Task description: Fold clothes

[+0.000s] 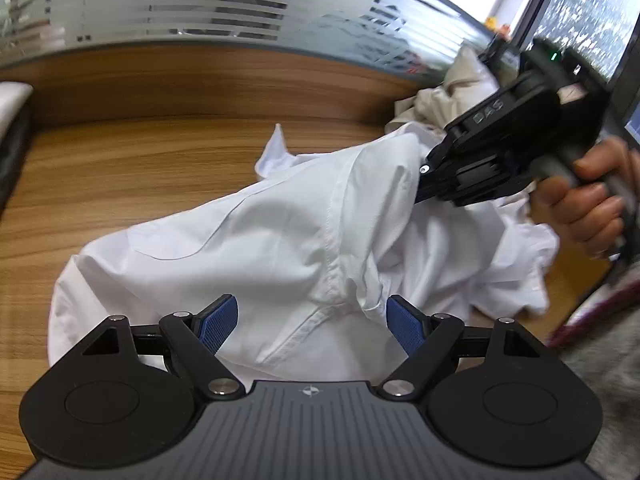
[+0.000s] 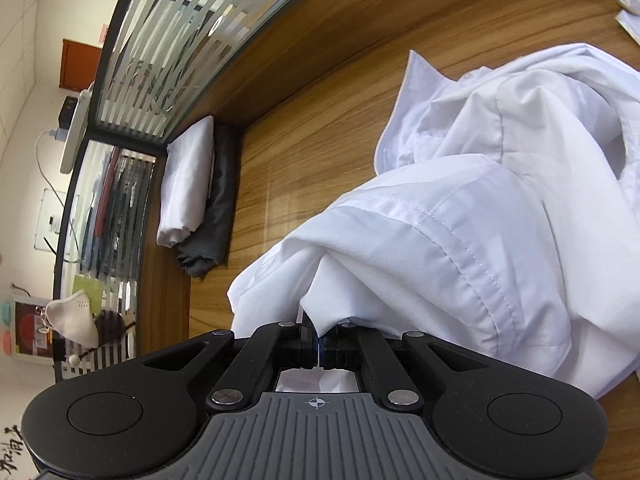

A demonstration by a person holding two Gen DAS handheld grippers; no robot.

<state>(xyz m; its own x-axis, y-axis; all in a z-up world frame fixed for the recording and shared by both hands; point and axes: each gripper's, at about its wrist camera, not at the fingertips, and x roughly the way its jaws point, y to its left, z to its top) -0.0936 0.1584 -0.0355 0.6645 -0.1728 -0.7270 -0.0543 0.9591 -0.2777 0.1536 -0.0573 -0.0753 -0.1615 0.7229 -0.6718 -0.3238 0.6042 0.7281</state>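
Note:
A crumpled white shirt [image 1: 256, 236] lies on the wooden table [image 1: 132, 160]. My left gripper [image 1: 312, 324] stands open just above its near part, blue pads [image 1: 218, 326] apart on either side of a seam, not pressing the cloth. In the same view my right gripper [image 1: 424, 184] is lifted at the right, held by a hand [image 1: 588, 204], pinching a raised fold of the shirt. In the right wrist view that gripper [image 2: 318, 346] is shut on a bunch of the white shirt [image 2: 440, 232], which drapes from the jaws down to the table [image 2: 320, 120].
A folded white garment [image 2: 186, 184] on a dark grey one [image 2: 218, 208] sits at the table's far end by a striped glass partition [image 2: 160, 60]. A beige cloth pile [image 1: 444, 100] lies behind the right gripper. A window [image 1: 592, 12] is at far right.

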